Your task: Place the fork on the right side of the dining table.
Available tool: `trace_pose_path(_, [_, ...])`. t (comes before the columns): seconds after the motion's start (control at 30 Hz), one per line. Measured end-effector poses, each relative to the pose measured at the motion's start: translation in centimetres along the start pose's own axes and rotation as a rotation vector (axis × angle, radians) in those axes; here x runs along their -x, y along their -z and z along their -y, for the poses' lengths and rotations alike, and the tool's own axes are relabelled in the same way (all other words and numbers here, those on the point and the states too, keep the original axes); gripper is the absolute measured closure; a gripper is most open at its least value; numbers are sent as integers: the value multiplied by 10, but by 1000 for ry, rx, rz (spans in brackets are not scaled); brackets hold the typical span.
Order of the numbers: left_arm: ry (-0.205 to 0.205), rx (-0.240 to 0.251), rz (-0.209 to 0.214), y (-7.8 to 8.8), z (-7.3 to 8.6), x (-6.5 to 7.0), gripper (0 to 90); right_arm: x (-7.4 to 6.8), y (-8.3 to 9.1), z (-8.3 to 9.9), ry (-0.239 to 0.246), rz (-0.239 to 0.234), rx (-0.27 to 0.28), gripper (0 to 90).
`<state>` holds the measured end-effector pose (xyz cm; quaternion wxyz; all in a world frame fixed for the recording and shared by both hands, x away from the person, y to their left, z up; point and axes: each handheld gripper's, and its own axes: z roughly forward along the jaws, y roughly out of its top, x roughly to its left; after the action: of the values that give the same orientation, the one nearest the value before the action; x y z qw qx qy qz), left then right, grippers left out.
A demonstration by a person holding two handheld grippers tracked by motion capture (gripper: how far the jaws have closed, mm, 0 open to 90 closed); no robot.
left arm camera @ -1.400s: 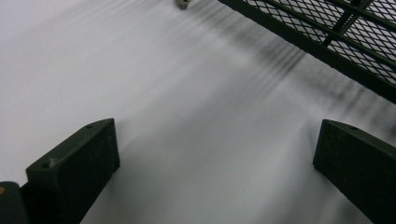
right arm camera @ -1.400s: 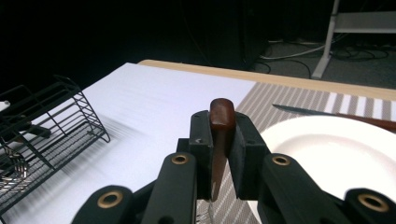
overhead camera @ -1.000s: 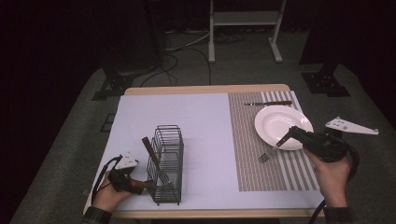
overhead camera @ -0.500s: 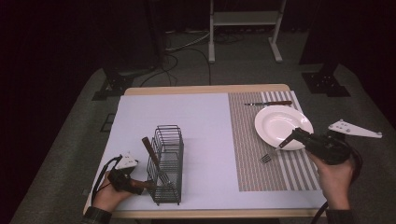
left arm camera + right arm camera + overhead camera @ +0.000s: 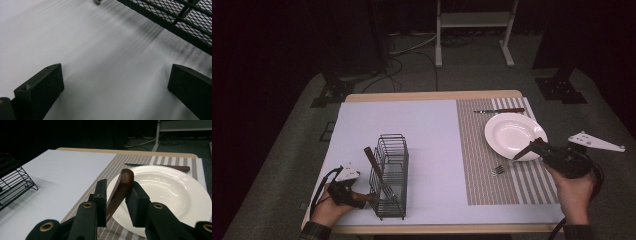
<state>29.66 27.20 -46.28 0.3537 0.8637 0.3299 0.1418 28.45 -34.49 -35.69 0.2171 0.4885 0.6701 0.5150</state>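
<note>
Fingers of the right gripper [image 5: 117, 202] have just been opening, with the brown fork handle [image 5: 119, 191] between them, touching one pad and leaning on the plate [image 5: 175, 192] rim. Fork tines [image 5: 498, 170] lie just beside the plate. Left gripper [image 5: 115, 92] fingers gape, holding nothing, near the rack [image 5: 390, 172].
</note>
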Motion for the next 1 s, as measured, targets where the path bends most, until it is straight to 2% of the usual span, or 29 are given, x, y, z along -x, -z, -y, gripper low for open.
trace_pose_path(0.23, [0,0,0,0,0,0,0,11,2,7,-29,21,-3,679])
trace_pose_path(1.0, [1,2,0,0,0,0,0,40,2,27,-75,90,-23,602])
